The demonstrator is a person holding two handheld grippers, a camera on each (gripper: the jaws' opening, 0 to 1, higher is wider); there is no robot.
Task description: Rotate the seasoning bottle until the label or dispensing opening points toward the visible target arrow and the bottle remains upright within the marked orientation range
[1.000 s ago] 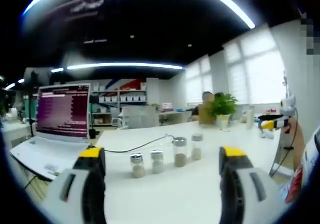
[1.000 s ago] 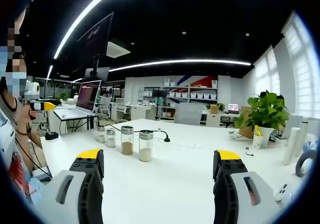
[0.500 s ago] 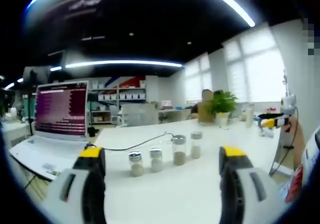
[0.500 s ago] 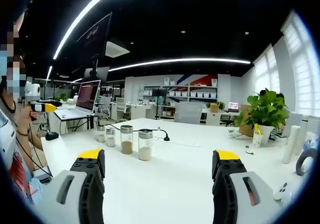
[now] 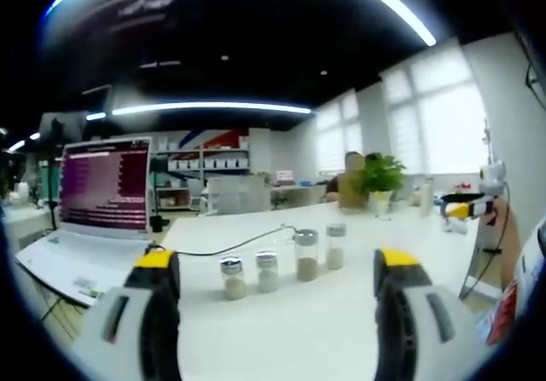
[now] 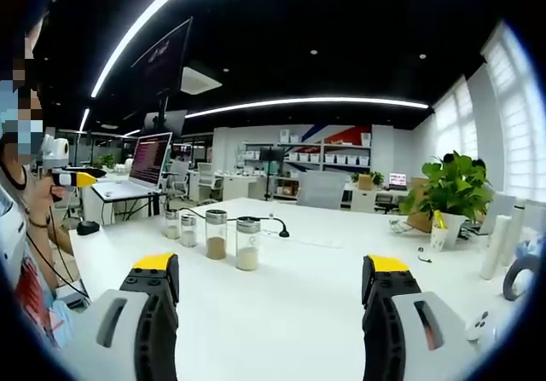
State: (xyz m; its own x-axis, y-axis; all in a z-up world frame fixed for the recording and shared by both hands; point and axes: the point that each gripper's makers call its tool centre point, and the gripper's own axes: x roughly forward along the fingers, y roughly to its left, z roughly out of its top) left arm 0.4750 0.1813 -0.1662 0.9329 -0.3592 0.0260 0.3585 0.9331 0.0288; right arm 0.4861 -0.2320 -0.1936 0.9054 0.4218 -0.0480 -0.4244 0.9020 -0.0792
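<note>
Four seasoning bottles [image 5: 307, 256] stand upright in a row on the white worktop [image 5: 281, 330], two short ones and two taller ones; each is clear glass with a silver cap and a layer of pale or brownish powder at the bottom; no label or opening can be made out at this range. In the left gripper view the row sits at about 12 o'clock from the left gripper [image 5: 277, 280], well apart from its yellow-tipped fingers [image 5: 154, 266], which are spread wide and grasp nothing. In the right gripper view the same row [image 6: 216, 235] lies at about 11 o'clock from the right gripper [image 6: 270, 285], whose fingers [image 6: 388, 272] are likewise released and empty. One open laptop [image 5: 95, 215] rests at 10 o'clock on the worktop, a black cable [image 5: 230, 246] running from it behind the bottles; one potted plant [image 6: 453, 195] stands at 2 o'clock in the right gripper view. Compared with half a second ago, both views and the bottles are practically unchanged.
</note>
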